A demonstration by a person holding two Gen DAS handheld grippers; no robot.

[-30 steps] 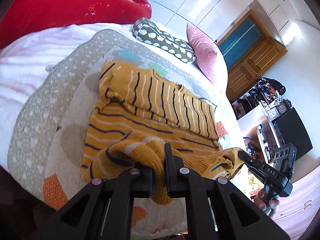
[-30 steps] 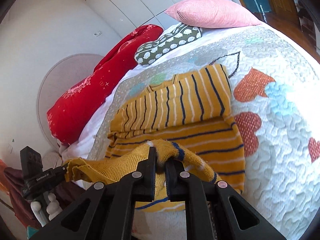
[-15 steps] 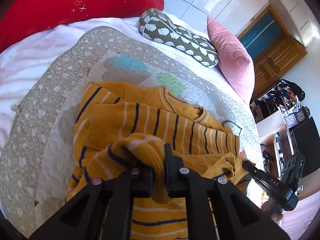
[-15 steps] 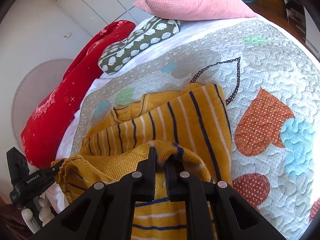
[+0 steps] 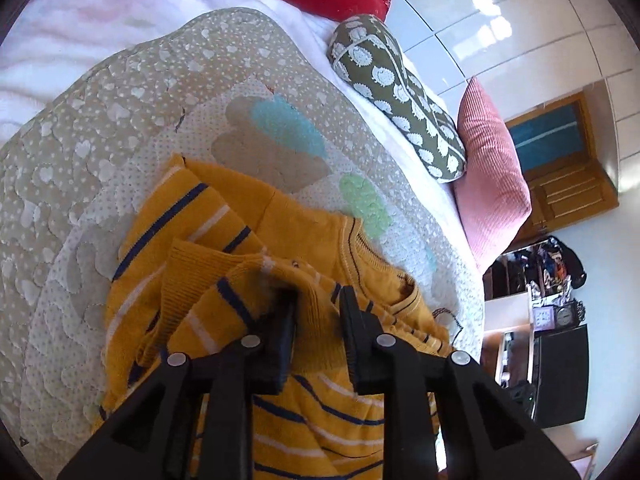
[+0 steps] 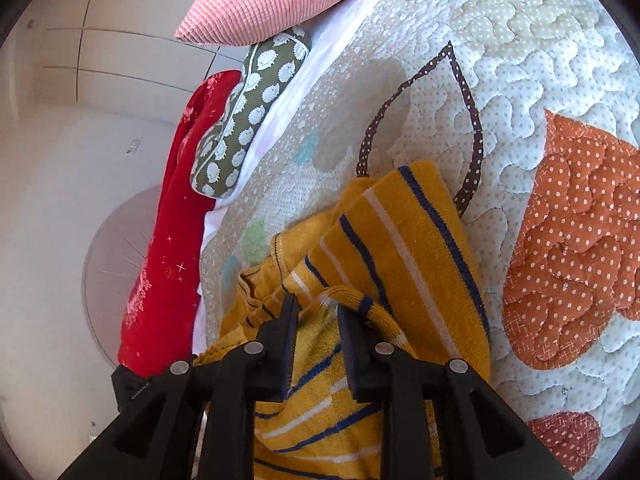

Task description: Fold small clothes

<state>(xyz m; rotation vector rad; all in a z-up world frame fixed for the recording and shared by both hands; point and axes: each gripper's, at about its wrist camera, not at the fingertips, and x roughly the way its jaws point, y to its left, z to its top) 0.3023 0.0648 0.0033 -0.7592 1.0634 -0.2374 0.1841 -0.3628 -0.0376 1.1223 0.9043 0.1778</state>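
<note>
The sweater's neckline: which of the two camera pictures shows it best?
The left wrist view. There the sweater shows its ribbed neckline open and clear above the left gripper. In the right wrist view the neckline is squeezed to a crumpled sliver beside the right gripper, half covered by folded cloth.

no readable text or labels

We see a white panelled wall (image 5: 500,20), wooden door (image 5: 568,176), cluttered shelf (image 5: 536,268), and bright daylight glare.
</note>
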